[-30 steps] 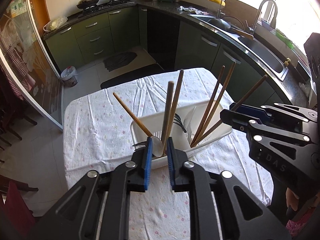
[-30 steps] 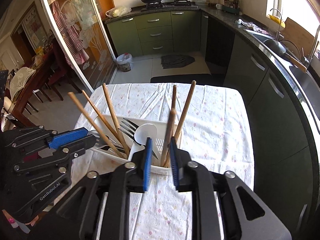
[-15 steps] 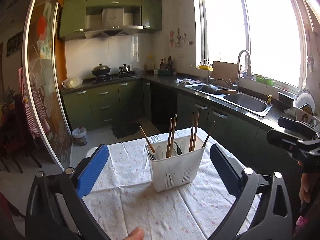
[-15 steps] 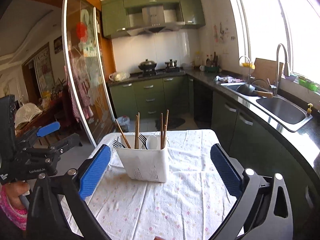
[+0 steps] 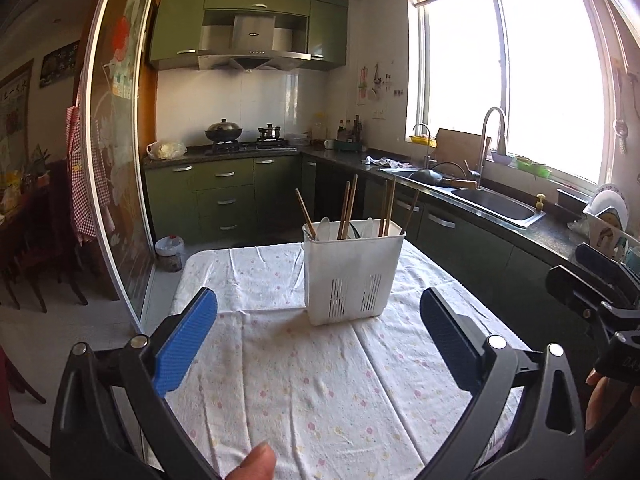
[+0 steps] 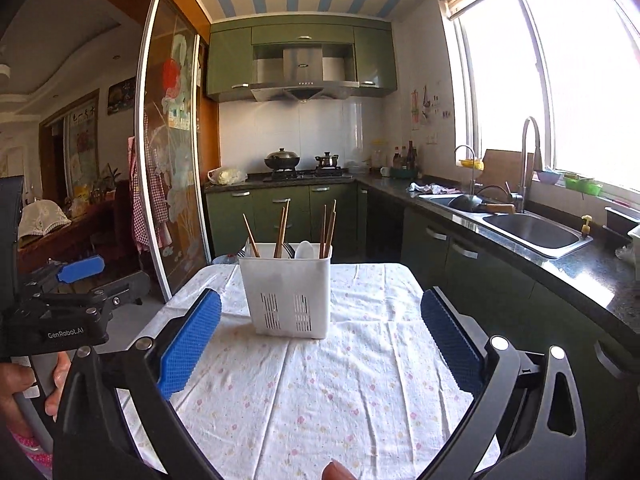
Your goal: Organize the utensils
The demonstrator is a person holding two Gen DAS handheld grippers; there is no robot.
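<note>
Two grippers stand released, each with its blue-padded fingers spread wide and nothing between them. In the left wrist view the left gripper (image 5: 318, 342) frames the lower half of the frame, its fingers (image 5: 185, 344) apart from everything on the table (image 5: 280, 380). In the right wrist view the right gripper (image 6: 320, 344) does likewise, with one blue pad (image 6: 450, 346) at lower right.

Centre frame in both views stands a white utensil holder (image 5: 352, 272), upright on the floral tablecloth (image 5: 320, 400) that covers the table, well apart from both grippers. Several wooden chopsticks (image 5: 347, 210) stick up from it, some leaning left and some right, and the pale head of a spoon (image 6: 305, 249) shows above its rim. Dark fork tines seem to sit beside the spoon, though they are too small to make out surely. The holder's front wall has two groups of vertical slots near the bottom.

At the right edge of the left wrist view part of the right gripper appears; at the left edge of the right wrist view the left gripper shows, held in a hand (image 6: 24, 388). A sink (image 5: 496, 204) lies at middle right, and a stove with pots (image 5: 224, 134) stands behind the holder.
</note>
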